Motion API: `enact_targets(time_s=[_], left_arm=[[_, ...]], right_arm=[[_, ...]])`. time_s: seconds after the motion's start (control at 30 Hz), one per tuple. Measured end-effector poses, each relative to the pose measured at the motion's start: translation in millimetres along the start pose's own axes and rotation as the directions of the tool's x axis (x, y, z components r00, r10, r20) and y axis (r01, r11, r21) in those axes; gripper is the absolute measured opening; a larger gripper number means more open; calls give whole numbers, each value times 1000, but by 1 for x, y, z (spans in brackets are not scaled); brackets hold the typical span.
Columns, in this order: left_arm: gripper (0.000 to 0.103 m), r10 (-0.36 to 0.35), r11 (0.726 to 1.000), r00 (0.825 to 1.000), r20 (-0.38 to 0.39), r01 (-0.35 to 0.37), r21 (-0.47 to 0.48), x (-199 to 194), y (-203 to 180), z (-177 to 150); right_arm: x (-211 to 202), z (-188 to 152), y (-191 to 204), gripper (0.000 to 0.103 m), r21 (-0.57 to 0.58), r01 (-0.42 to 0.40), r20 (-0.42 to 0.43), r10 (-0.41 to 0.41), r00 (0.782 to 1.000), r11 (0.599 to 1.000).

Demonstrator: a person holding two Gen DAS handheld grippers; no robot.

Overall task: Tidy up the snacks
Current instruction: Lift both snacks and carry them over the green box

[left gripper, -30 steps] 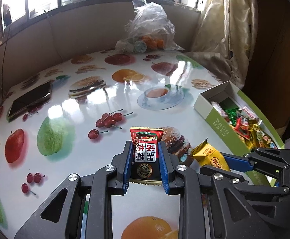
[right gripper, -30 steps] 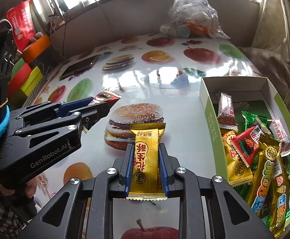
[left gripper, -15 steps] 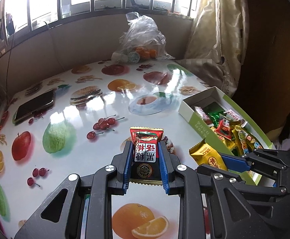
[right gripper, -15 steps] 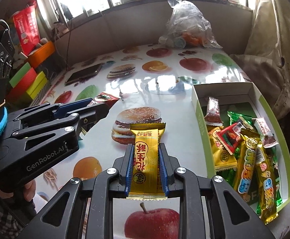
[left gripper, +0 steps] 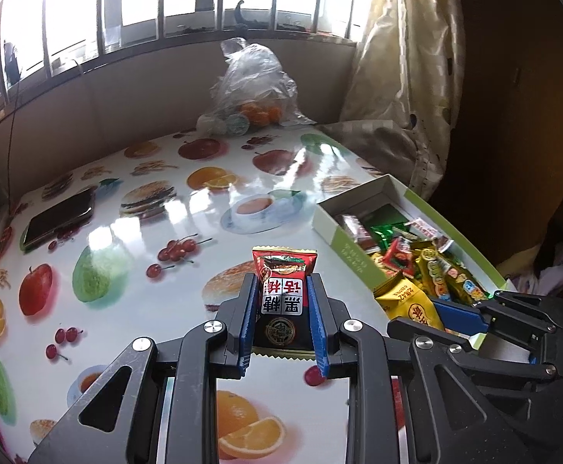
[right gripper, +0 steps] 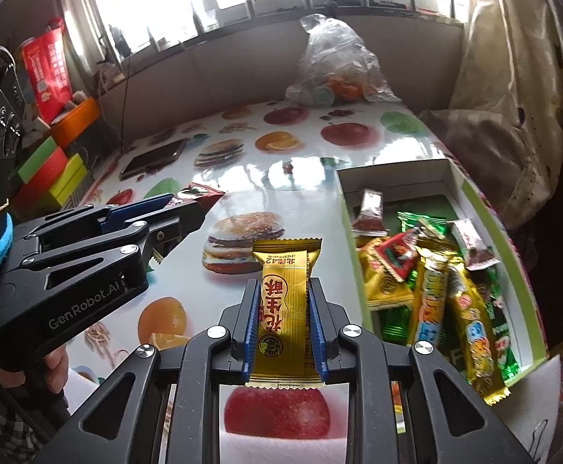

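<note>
The table (left gripper: 134, 228), printed with fruit and burgers, now lies further below both grippers than a second ago: they have risen and drawn back. The green-edged box (right gripper: 490, 212) at its right edge, already heaped with sweets, shows almost whole. The left gripper (left gripper: 284, 309) pinches a red snack packet (left gripper: 283, 282); the right gripper (right gripper: 284, 321) pinches a yellow snack packet (right gripper: 283, 309). Both are lifted clear, likely ready to carry over the box.
</note>
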State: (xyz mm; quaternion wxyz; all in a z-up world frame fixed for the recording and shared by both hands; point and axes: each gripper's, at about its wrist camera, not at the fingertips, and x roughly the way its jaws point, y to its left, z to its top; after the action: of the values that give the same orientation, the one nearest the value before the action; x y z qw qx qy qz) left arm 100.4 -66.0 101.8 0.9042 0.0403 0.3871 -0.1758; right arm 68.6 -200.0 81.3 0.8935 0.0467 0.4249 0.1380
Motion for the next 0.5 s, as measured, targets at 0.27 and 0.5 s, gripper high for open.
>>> enact_targets(time_s=[0.27,0.5], left_arm=[[26,-19,1000,1000,-1,19,16,2,-20,4],[26,-48,999,999,-9,48,26,11,-35,14]], right_arm=[[-17,-4,-18,23,33,22,25,-22,999,999],[-31,-8,-39,23,69,46,44,-49,998,997]])
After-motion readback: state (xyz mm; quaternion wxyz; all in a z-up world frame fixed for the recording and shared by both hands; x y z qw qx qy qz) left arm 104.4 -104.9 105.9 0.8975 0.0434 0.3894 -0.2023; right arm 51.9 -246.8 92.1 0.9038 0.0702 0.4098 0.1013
